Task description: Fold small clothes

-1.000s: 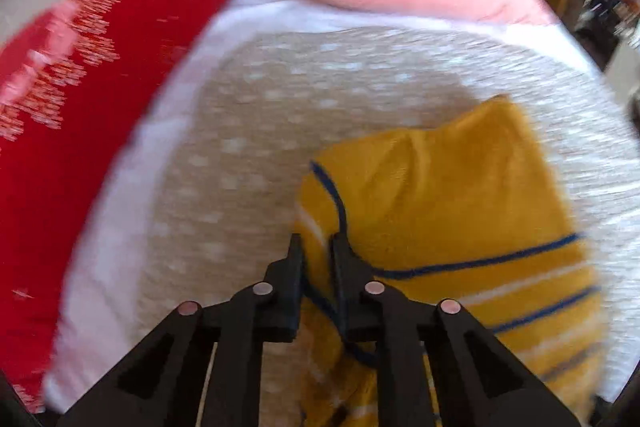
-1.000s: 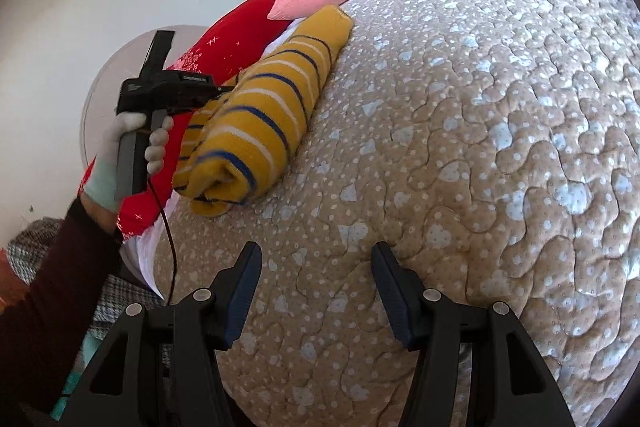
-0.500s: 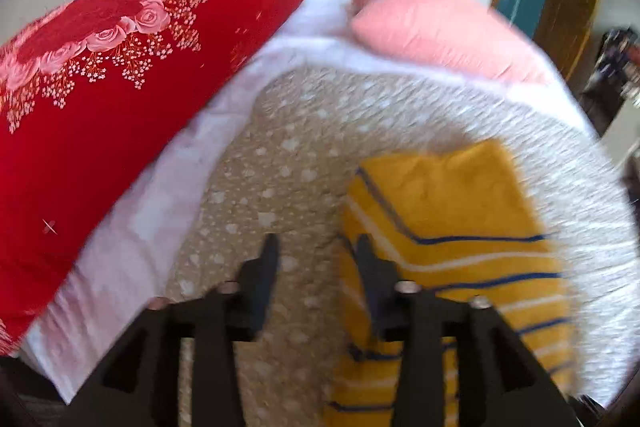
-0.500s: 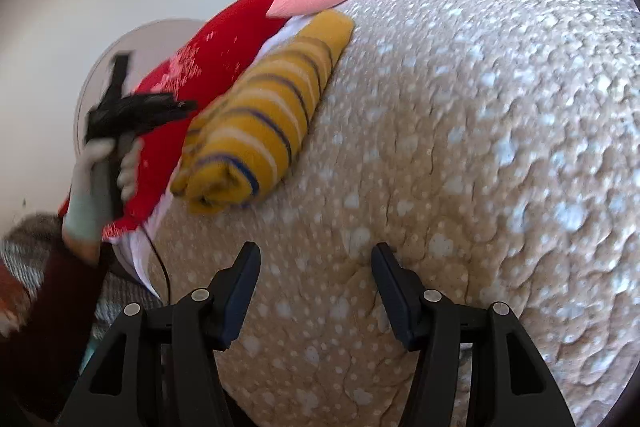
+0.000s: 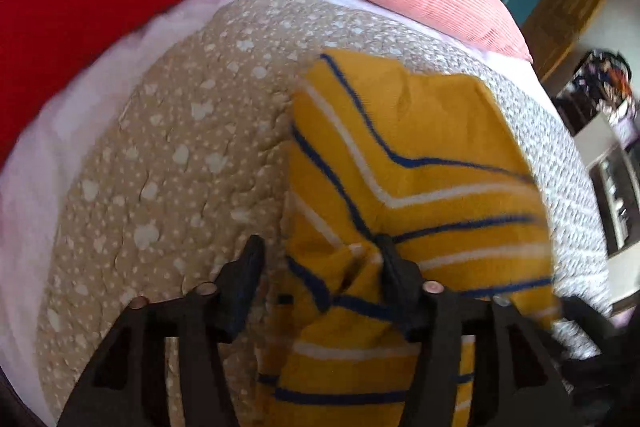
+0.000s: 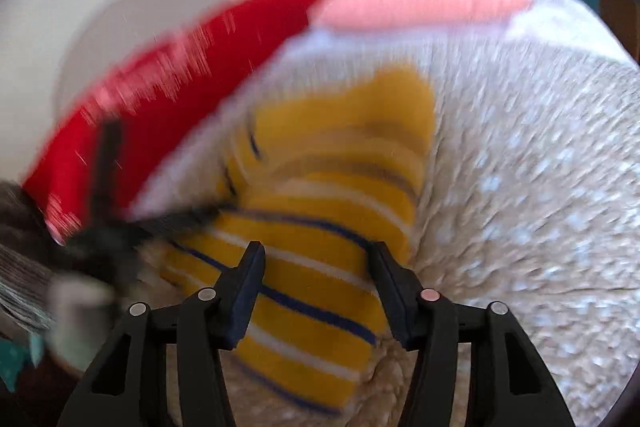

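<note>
The left gripper [image 5: 320,267] stands low over the beige quilt [image 5: 172,163] with jaws wide apart, its right finger pressing into the folded yellow striped garment [image 5: 404,163], while the right gripper [image 6: 316,275], also wide open, straddles the same garment, whose near end is cut off and blurred.
</note>
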`<state>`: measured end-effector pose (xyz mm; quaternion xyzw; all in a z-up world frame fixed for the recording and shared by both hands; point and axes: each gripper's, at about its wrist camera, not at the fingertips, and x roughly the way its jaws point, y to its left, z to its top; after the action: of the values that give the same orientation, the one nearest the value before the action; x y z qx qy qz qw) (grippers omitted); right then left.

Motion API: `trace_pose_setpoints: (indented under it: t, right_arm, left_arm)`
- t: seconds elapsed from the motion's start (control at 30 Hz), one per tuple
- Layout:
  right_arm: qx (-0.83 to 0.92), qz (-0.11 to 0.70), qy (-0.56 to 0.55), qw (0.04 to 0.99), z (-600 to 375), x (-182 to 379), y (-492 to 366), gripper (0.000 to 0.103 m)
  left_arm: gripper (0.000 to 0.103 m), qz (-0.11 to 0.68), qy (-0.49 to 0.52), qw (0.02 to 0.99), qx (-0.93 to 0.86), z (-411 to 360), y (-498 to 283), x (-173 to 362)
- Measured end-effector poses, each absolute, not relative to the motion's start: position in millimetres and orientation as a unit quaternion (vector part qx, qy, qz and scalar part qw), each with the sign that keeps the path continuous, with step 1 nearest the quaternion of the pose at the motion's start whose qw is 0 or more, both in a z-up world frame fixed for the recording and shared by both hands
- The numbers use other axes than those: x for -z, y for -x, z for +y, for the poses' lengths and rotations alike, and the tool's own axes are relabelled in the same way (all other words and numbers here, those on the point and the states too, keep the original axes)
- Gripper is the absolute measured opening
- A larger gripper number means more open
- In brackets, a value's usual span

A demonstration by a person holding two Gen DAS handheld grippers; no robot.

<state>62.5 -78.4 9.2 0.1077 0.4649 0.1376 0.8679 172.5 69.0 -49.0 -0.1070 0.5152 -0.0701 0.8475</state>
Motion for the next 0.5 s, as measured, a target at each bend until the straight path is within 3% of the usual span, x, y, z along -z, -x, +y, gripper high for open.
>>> trace_pose_setpoints:
  t: [0.03,0.07,0.2,0.5]
  right_arm:
    - [-0.128,0.48,-0.096,0.862,-76,1,-69,0.079]
    - [-0.124,0.481,-0.101,0.862,-78,6,-71,0.082]
    - [-0.121,0.452,-0.158,0.87,-102,-10,-54,0.079]
    - [-0.072,0.419,-0.164,0.89,-136,-25,48,0.079]
  left_arm:
    - [0.062,0.518,0.124,0.843,0.077,74,-174,49]
    - [0.062,0.517,0.14,0.84,0.084,79,-173,49]
    - [0.061,0.486,0.154,0.857,0.075,90,-141,32]
    - [0.062,0.412,0.155,0.898,0.006,82,-28,-3]
